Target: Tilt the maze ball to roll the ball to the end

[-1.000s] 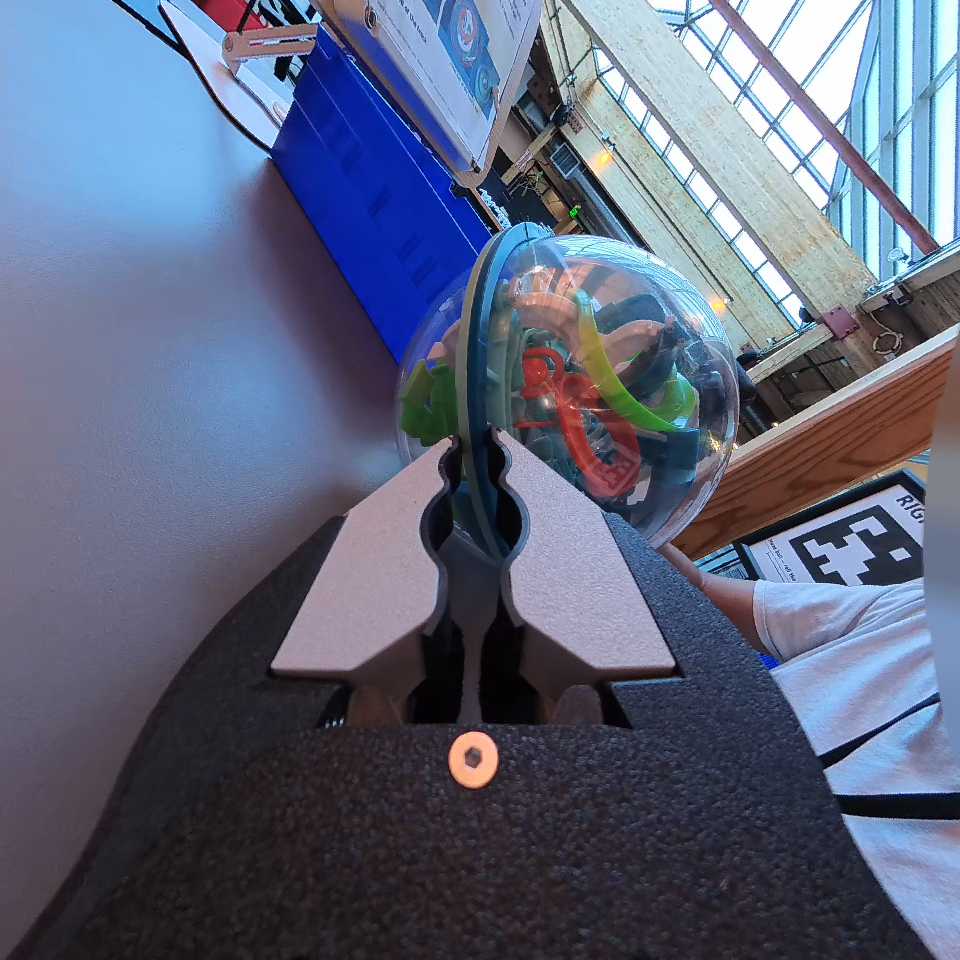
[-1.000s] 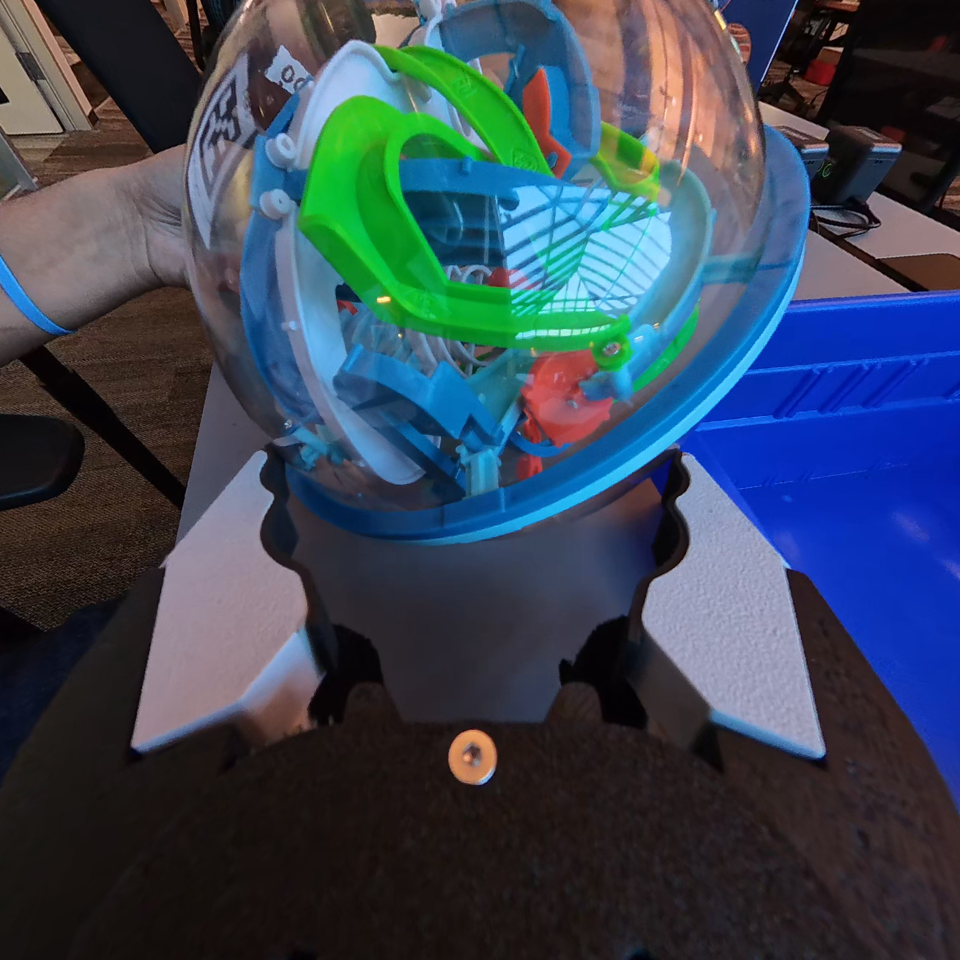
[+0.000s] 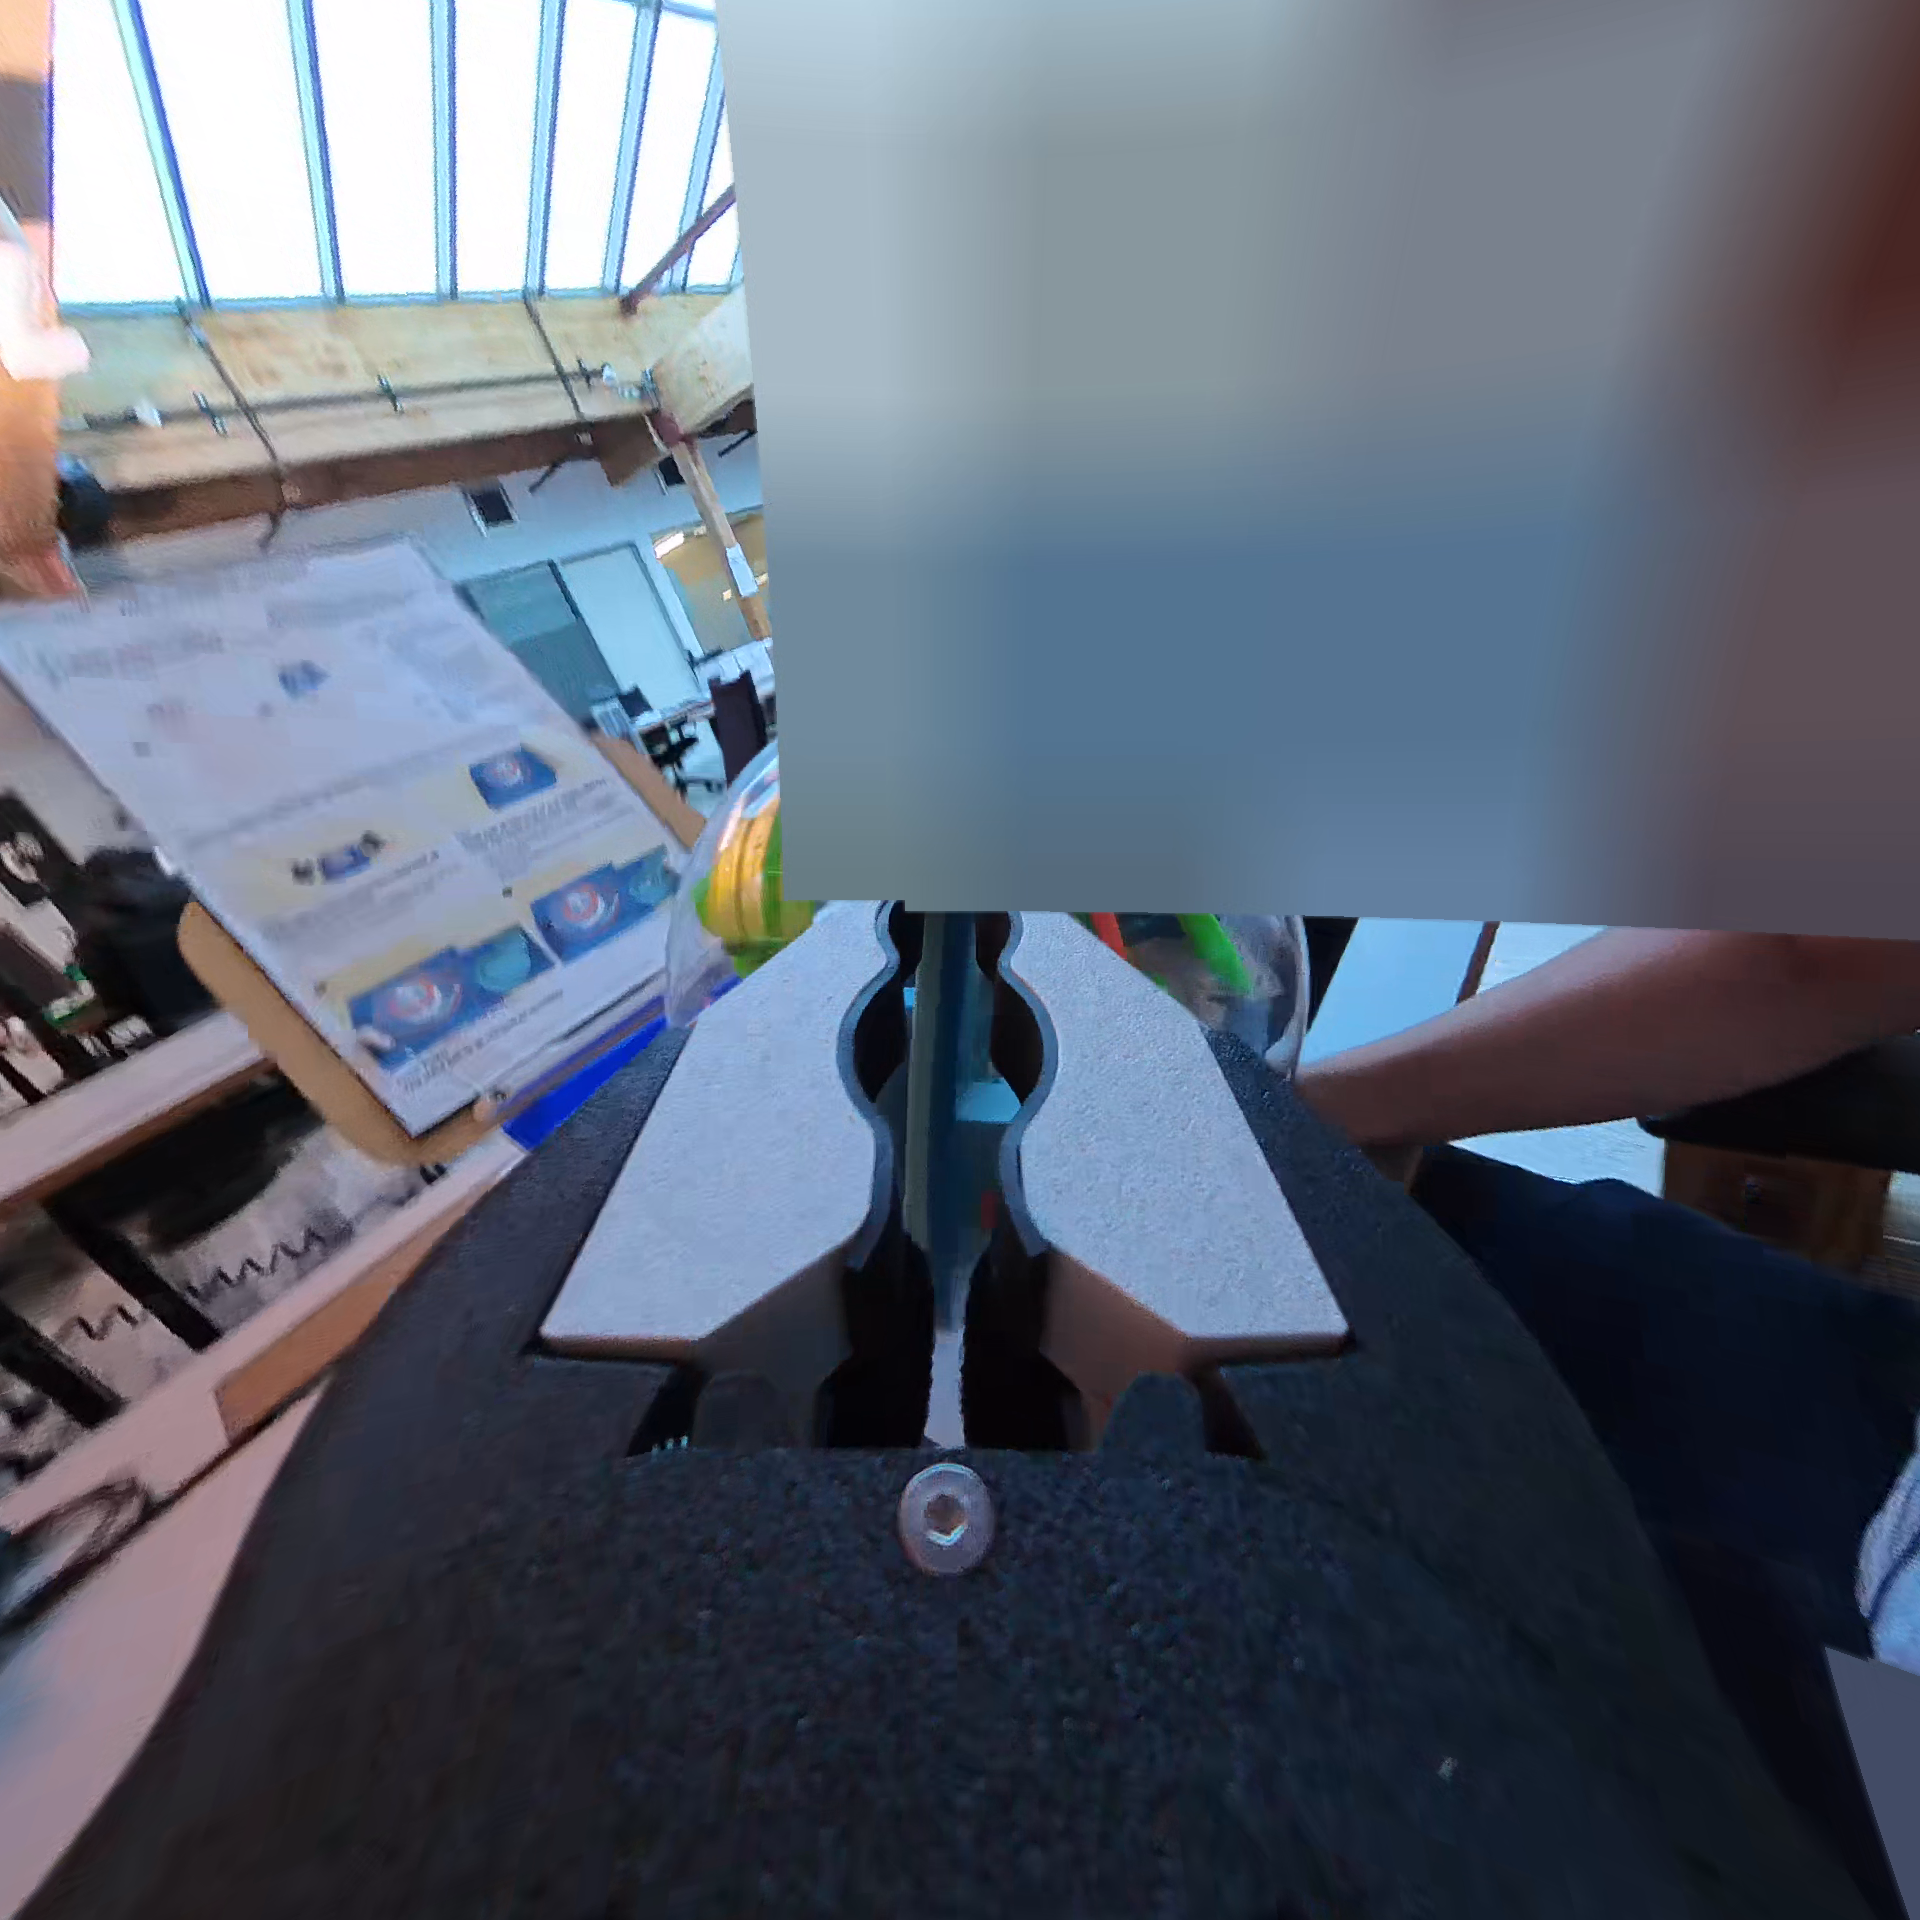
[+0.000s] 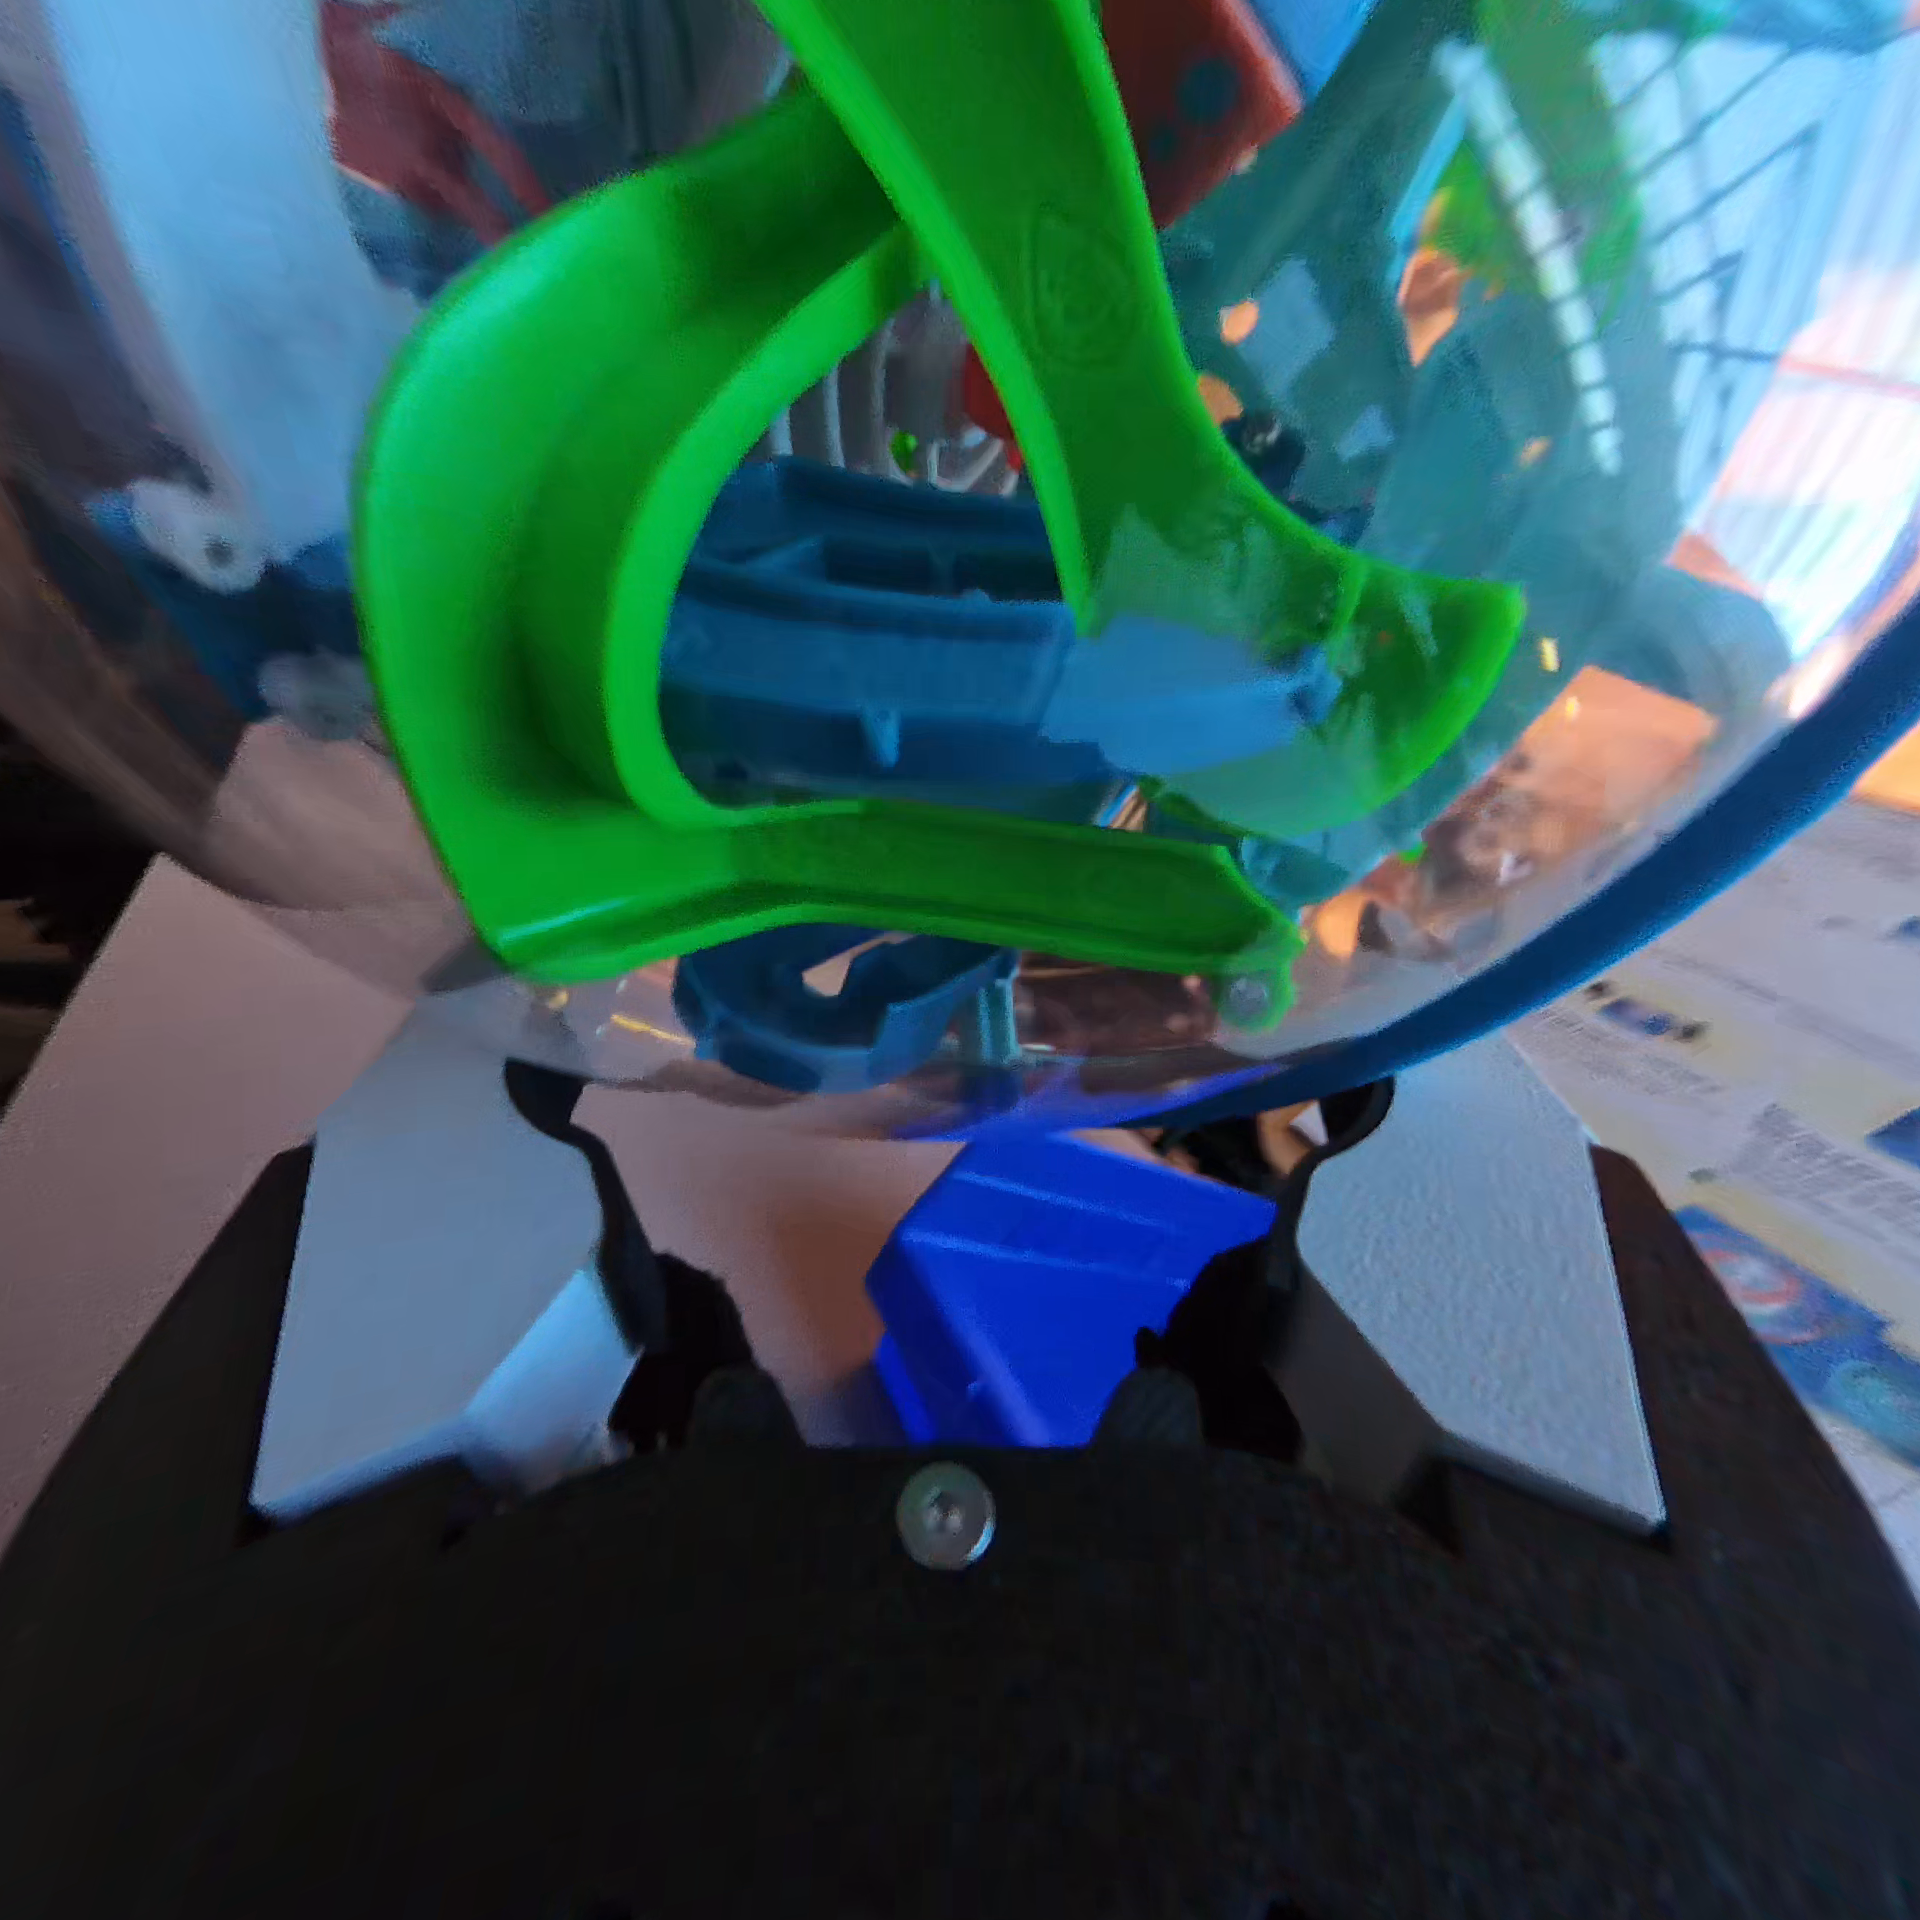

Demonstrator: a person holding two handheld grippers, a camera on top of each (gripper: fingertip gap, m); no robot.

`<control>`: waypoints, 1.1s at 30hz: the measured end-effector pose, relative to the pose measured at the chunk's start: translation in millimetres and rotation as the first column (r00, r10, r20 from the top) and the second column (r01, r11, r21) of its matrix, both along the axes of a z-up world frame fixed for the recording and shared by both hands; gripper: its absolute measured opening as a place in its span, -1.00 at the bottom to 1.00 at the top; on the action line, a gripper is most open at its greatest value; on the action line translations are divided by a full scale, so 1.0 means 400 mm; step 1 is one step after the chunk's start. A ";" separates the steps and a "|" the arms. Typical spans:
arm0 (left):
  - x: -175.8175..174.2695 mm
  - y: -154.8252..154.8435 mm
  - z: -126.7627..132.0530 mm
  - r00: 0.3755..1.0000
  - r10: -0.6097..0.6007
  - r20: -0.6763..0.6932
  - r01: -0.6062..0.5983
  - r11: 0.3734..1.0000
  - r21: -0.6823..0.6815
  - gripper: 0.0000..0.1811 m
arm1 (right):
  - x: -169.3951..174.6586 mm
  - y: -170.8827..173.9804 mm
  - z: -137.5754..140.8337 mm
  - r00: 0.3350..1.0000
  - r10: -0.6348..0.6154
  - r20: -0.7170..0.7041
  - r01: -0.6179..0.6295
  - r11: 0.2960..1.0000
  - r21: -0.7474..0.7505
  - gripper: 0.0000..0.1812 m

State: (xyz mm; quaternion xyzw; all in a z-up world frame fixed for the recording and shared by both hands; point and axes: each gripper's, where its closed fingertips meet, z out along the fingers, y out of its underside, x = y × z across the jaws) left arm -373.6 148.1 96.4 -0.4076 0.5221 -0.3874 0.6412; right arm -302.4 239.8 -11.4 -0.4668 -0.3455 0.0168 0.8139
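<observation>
The maze ball is a clear sphere with green, blue and red tracks inside and a blue rim around its middle. It fills the top of the right wrist view (image 4: 935, 623). In the left wrist view only its edges (image 3: 740, 894) show beside a blurred patch. My left gripper (image 3: 943, 935) is shut on the blue rim (image 3: 940, 1049), which runs straight between its fingers. My right gripper (image 4: 951, 1091) is spread wide, with the sphere's underside resting between its fingertips (image 4: 416, 1122). I cannot make out the small ball inside.
A blue bin (image 4: 1039, 1309) sits below the sphere and shows in the left wrist view (image 3: 582, 1091). A printed sheet on a wooden board (image 3: 343, 790) leans at left and shows at right in the right wrist view (image 4: 1714, 1101). A person's arm (image 3: 1558, 1029) reaches in from the right.
Both grippers have swung with the maze ball. The left wrist view has turned from sideways to upright. The sphere has rotated and now sits closer to the right camera.
</observation>
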 end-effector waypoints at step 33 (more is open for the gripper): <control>-0.040 -0.209 -0.128 0.960 -0.266 0.082 0.258 0.961 0.096 -0.90 | 0.085 -0.183 0.063 0.910 -0.289 0.298 0.159 0.906 0.392 0.55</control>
